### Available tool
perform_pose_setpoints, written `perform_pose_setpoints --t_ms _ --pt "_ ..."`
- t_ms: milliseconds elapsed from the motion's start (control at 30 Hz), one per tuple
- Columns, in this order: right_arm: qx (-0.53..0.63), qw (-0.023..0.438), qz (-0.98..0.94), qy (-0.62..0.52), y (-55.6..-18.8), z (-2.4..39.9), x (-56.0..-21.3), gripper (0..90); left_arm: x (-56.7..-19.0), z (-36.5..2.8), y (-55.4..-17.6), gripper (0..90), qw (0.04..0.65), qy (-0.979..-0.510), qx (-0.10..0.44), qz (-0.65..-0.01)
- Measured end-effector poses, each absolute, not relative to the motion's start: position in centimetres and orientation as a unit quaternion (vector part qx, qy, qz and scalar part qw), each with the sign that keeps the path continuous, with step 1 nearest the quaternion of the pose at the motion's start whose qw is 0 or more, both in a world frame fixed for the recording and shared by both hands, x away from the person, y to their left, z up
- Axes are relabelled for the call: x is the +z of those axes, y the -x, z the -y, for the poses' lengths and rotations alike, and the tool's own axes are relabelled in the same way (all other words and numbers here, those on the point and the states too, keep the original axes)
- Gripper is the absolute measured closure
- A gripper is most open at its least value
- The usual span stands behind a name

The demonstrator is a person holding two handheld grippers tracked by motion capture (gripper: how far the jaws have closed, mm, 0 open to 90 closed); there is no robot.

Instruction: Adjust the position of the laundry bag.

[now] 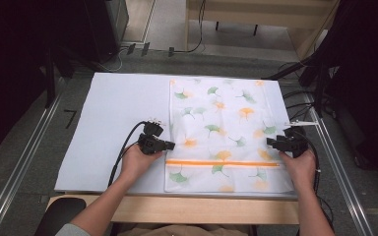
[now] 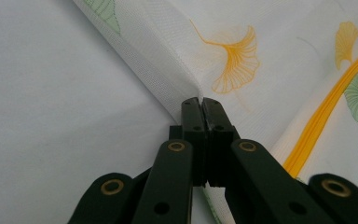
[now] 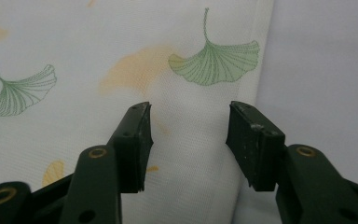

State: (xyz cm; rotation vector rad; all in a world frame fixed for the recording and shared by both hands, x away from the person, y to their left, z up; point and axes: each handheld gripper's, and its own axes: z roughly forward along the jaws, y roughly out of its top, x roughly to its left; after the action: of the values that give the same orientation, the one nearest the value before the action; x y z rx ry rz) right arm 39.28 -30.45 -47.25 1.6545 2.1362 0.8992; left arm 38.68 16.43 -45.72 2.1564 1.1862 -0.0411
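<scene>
The mesh laundry bag (image 1: 225, 132), white with green and orange ginkgo leaves and an orange zipper (image 1: 222, 162) crossing it near the person's end, is lying flat on a white sheet (image 1: 118, 128) that is covering the table, its long axis running away from the person. The left gripper (image 1: 170, 145) is sitting at the bag's left long edge, just beyond the zipper line; in the left gripper view its jaws are standing fully together with a raised ridge of the mesh hem pinched between the pads, so it is gripping the bag (image 2: 270, 60) at that edge, and the zipper (image 2: 328, 107) is running off to the right of the jaws. The right gripper (image 1: 270, 142) is sitting at the opposite long edge, roughly level with the left one; in the right gripper view its jaws are standing apart, straddling the fabric (image 3: 121, 60) just inside the right hem, with the pads not appearing to press on it, so it is open and holding nothing. No earlier picture is available. The relation governing the coming move, by judgement: the bag's right edge is lying directly between and just ahead of the right jaws, so that hand needs only to close, while the left hand is already secured. With both long edges held at matching points, the bag could be lifted or folded across its long axis; an uneven right-hand bite would likely skew it.
</scene>
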Motion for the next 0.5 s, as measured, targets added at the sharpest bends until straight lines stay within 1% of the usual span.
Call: perform_pose_setpoints --t_ms 33,67,100,167,300,400,500 --pt "0.315 0.14 -0.742 -0.576 -39.3 30.5 -47.2 54.9 -45.7 -16.4 -38.7 89.8 0.335 -0.823 -0.015 -0.458" --pt "0.322 0.129 -0.743 -0.573 -39.3 30.4 -47.3 67.1 -45.7 -16.6 -38.7 89.8 0.334 -0.823 -0.015 -0.459" --pt "0.322 0.129 -0.743 -0.573 -39.3 30.4 -47.3 67.1 -45.7 -16.6 -38.8 89.8 0.334 -0.822 -0.016 -0.461" --pt "0.328 0.113 -0.744 -0.57 -39.3 30.1 -47.3 74.6 -45.6 -16.8 -38.8 89.9 0.335 -0.82 -0.017 -0.463" --pt "0.321 0.106 -0.751 -0.568 -39.3 29.7 -47.3 90.0 -45.5 -17.1 -38.9 90.0 0.335 -0.82 -0.019 -0.463" --pt "0.317 0.101 -0.755 -0.565 -39.4 29.6 -47.1 90.0 -45.4 -17.5 -38.9 90.0 0.332 -0.821 -0.02 -0.465" --pt "0.322 0.108 -0.756 -0.56 -39.5 29.4 -46.8 90.0 -45.2 -18.3 -39.1 90.0 0.332 -0.815 -0.02 -0.474"
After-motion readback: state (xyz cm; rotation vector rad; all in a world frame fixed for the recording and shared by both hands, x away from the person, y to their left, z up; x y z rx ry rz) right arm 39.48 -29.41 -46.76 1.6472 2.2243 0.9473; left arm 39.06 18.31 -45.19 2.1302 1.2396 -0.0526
